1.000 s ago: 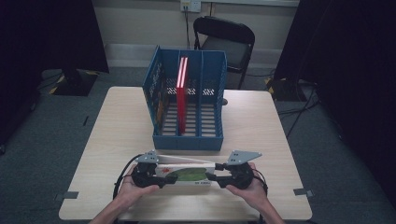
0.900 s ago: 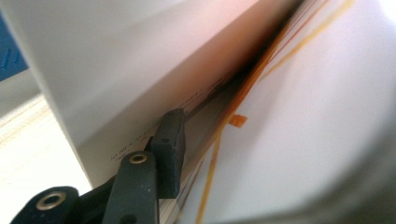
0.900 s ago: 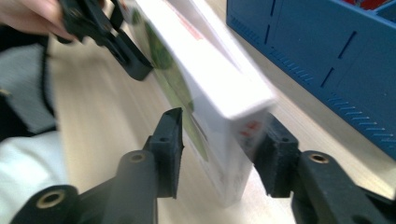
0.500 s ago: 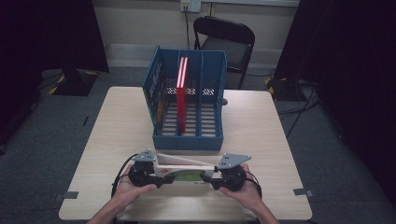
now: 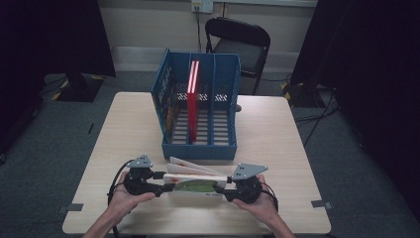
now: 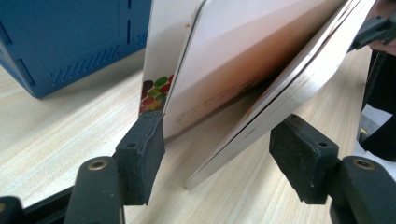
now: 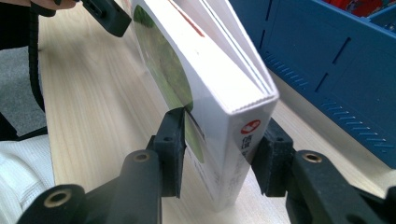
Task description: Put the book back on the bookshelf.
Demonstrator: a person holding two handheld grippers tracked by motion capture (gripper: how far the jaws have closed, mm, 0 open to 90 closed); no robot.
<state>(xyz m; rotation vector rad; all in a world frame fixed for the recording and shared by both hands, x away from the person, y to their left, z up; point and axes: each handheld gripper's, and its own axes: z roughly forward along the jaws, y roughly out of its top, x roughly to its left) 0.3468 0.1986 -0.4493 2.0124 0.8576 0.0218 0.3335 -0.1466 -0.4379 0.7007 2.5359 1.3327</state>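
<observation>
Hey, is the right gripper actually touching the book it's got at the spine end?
Touching. In the right gripper view, the right gripper has both black pads pressed flat against the covers of the book beside its spine, with no gap on either side.

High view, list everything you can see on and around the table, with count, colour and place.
Table: one, light wood, centre of the room.
File rack: one, blue, three slots, middle of the table.
Red book: one, upright in the rack's middle slot.
White book: one, white with a green picture, covers fanned apart, near the front edge between the grippers.
Chair: one, black, behind the table.
Left gripper: one, black, jaws just opening, pads apart from the book's fanned end.
Right gripper: one, black, clamped on the book's spine end.
Hands: two, at the bottom edge.
</observation>
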